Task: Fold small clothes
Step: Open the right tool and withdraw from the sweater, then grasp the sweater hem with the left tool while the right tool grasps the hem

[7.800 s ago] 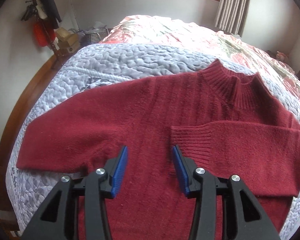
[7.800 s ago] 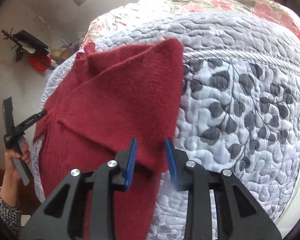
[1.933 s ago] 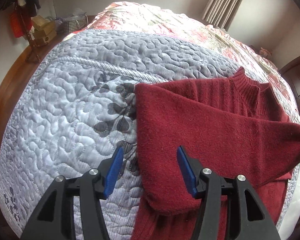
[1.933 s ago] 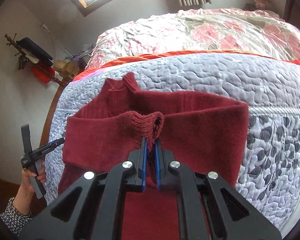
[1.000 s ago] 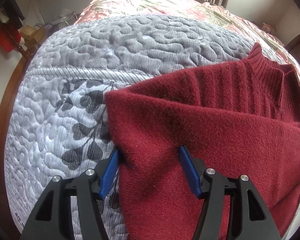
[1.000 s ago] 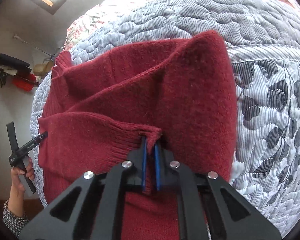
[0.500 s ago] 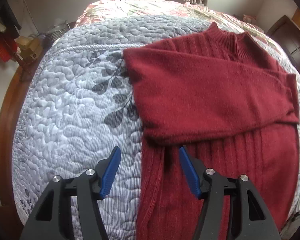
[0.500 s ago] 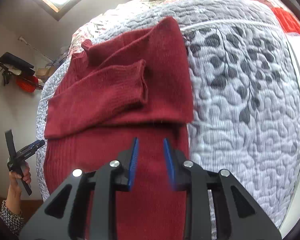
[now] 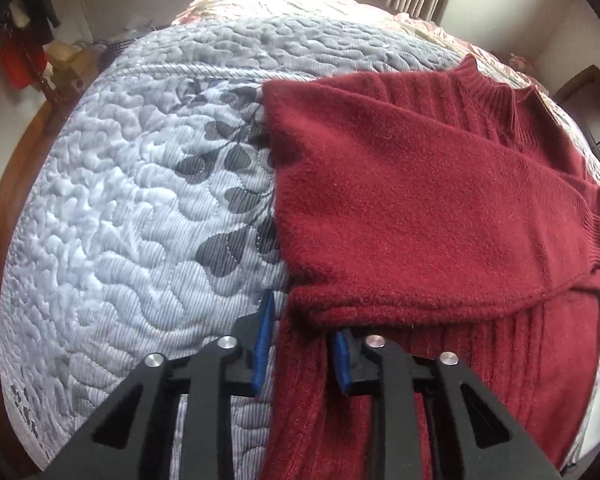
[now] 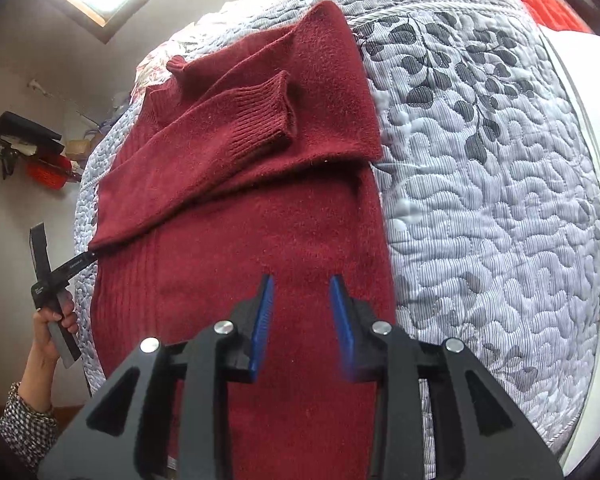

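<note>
Red sweater (image 10: 260, 200) on quilt (image 10: 500, 200), sleeves folded, both tongs parted

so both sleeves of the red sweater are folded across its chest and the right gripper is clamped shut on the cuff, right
Not quite. Both sleeves of the red sweater are folded across its chest, but the right gripper is open, hovering above the lower body of the sweater with nothing between its fingers. The ribbed cuff lies free, further up. The right wrist view shows this.
</note>
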A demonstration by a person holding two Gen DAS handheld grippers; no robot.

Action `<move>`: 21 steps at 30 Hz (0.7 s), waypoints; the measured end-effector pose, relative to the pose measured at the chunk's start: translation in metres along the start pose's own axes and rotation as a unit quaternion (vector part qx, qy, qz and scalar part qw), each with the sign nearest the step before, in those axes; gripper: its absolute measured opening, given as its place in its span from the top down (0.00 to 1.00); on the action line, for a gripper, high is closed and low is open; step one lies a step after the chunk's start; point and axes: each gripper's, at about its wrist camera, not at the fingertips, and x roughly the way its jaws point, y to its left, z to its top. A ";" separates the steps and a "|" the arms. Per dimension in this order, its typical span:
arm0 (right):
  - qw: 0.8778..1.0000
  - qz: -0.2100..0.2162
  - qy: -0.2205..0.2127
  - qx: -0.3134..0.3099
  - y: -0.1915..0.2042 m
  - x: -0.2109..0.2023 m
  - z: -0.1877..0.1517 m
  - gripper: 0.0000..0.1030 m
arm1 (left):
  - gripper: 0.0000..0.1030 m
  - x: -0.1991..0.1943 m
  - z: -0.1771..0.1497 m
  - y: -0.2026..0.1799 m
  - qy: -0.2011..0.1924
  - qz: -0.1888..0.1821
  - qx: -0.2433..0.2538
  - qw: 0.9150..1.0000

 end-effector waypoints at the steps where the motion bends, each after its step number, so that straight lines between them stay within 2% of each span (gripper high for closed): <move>1: 1.000 -0.002 0.001 0.002 -0.001 -0.002 -0.001 0.69 | 0.83 0.000 -0.003 0.001 0.000 0.012 0.008 1.000; 7: 0.999 -0.030 0.025 0.005 -0.003 0.011 -0.010 0.69 | 0.83 0.010 -0.007 -0.004 0.008 0.022 0.032 0.999; 9: 0.999 -0.031 0.033 0.008 -0.003 0.015 -0.014 0.69 | 0.80 0.009 -0.007 -0.004 0.008 0.021 0.031 0.999; 10: 0.999 -0.028 0.037 0.011 -0.003 0.016 -0.017 0.69 | 0.75 0.005 -0.008 -0.005 0.007 0.015 0.029 0.999; 12: 0.999 -0.027 0.039 0.003 -0.002 0.013 -0.023 0.60 | 0.62 -0.007 -0.013 -0.002 0.001 0.010 0.026 1.000; 14: 0.999 -0.031 0.040 -0.012 -0.002 0.007 -0.031 0.60 | 0.55 -0.026 -0.028 0.001 -0.007 0.010 0.032 0.999; 18: 0.998 -0.018 0.059 -0.026 -0.011 -0.003 -0.059 0.60 | 0.51 -0.056 -0.075 0.004 -0.002 -0.004 0.040 0.999; 21: 0.996 -0.025 0.077 -0.039 -0.019 -0.008 -0.090 0.60 | 0.48 -0.070 -0.117 0.003 0.014 -0.005 0.040 0.999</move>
